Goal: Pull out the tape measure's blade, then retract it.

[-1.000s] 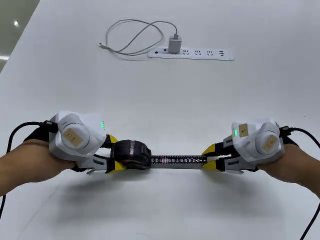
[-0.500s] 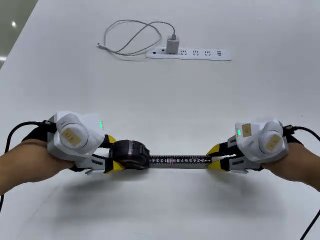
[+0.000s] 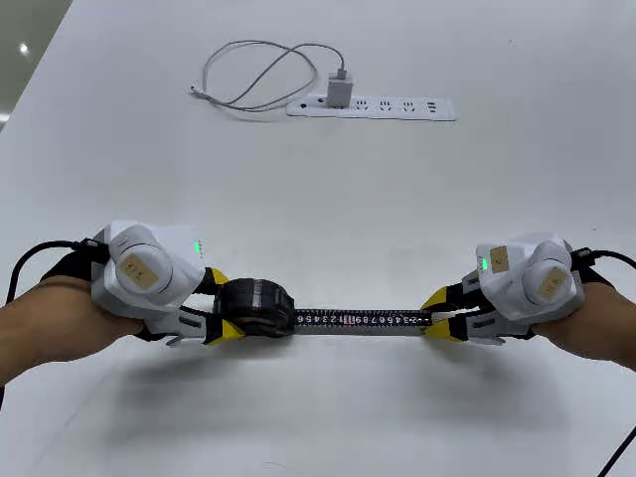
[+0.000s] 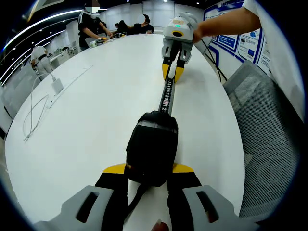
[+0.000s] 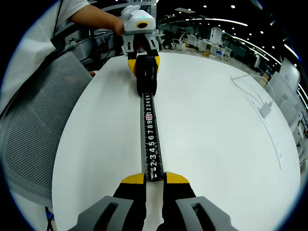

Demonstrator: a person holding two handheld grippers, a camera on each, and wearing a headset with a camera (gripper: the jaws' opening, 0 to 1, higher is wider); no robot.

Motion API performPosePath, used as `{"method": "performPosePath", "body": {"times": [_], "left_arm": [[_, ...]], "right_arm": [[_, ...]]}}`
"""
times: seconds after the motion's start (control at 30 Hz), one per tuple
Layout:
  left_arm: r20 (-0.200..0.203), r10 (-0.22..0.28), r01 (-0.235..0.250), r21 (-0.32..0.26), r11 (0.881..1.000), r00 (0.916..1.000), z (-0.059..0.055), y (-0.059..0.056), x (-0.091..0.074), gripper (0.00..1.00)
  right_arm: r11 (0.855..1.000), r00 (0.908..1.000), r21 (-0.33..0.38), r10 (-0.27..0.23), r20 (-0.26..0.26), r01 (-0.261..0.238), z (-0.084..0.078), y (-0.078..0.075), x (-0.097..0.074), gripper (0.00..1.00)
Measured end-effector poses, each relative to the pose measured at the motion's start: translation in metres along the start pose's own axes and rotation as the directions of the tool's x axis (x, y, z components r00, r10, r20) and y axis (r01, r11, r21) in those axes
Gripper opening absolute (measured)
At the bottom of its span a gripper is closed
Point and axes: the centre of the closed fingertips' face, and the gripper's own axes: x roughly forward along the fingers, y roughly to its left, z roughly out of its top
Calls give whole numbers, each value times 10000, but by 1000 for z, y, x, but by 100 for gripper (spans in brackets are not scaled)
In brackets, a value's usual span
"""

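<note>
The black tape measure case (image 3: pixel 255 306) (image 4: pixel 152 147) rests low over the white table, with my left gripper (image 3: pixel 224 311) (image 4: pixel 149 169) shut on it. Its dark blade (image 3: pixel 363 319) (image 5: pixel 152 139) with white numbers runs straight to the right. My right gripper (image 3: pixel 437 314) (image 5: pixel 154 179) is shut on the blade's tip. In the right gripper view the case (image 5: pixel 147 72) sits at the far end of the blade, held by the left gripper (image 5: pixel 142 57). In the left gripper view the right gripper (image 4: pixel 173 72) pinches the blade's far end.
A white power strip (image 3: pixel 373 106) with a plugged-in charger (image 3: pixel 340 91) and a looped white cable (image 3: pixel 253 75) lies at the back of the table (image 3: pixel 397 199). A mesh chair (image 4: pixel 269 144) stands by the table edge. People sit at the table's far end (image 4: pixel 91 24).
My right gripper has moved to the right with the blade's tip, so more blade shows between the grippers. The left gripper and case have stayed about in place.
</note>
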Motion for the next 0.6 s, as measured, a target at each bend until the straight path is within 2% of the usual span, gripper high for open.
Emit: {"method": "performPosePath", "body": {"times": [0.6], "left_arm": [[-21, 22, -22, -13, 10000, 10000, 0, 0, 0, 26]], "right_arm": [[9999, 9991, -115, 36, -425, -41, -16, -2, -11, 8]]}}
